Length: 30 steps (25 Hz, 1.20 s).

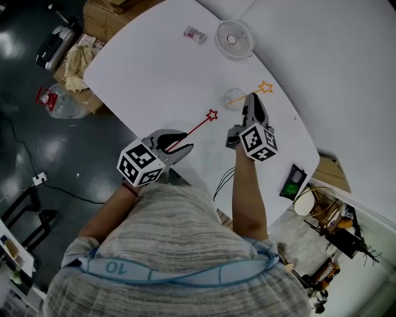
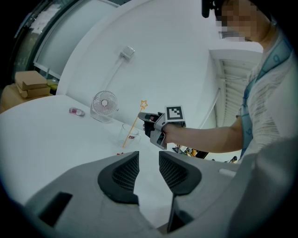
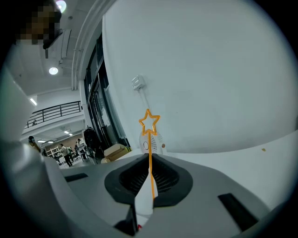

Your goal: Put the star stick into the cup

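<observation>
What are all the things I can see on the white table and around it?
table: one, white, under everything.
cup: one, clear, on the table at the right gripper's tip.
orange star stick: one, orange, slanting across the cup.
red star stick: one, red, on the table, plain end at the left gripper.
fan: one, white, far end of the table.
small packet: one, pink and white, beside the fan.
cardboard boxes: several, brown, beyond the table.
water jug: one, clear with red cap, on the floor.
left gripper: one, grey, jaws open.
right gripper: one, grey, shut on the orange star stick.
</observation>
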Motion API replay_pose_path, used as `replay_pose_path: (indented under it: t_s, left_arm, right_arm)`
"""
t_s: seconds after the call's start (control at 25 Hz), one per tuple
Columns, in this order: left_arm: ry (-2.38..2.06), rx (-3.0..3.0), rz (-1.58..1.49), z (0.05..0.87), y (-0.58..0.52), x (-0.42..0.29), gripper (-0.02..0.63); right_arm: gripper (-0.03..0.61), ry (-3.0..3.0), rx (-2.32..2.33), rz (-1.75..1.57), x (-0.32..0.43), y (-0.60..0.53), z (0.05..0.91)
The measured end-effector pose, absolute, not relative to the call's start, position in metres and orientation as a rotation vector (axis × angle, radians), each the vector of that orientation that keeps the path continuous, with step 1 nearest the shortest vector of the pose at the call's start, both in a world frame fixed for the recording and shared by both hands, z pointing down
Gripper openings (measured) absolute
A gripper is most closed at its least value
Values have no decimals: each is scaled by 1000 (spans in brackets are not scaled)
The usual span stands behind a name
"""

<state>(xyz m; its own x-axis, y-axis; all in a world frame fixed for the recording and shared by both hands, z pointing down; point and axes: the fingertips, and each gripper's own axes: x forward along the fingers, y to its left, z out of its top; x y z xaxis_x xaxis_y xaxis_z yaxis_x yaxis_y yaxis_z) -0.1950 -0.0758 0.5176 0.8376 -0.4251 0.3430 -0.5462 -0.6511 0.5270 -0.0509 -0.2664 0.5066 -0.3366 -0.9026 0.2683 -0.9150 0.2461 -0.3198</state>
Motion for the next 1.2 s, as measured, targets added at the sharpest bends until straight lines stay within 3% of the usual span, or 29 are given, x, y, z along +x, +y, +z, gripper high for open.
replay_pose_path:
  t_s: [0.68, 1.2]
  left_arm:
    - [-714, 2443, 304, 511, -76, -201, 141]
    - [-671, 2431, 521, 539, -84, -157, 143]
  right_arm:
    - [23, -2436, 1659, 838, -75, -208, 513]
    - [23, -2476, 1814, 744, -9, -137, 447]
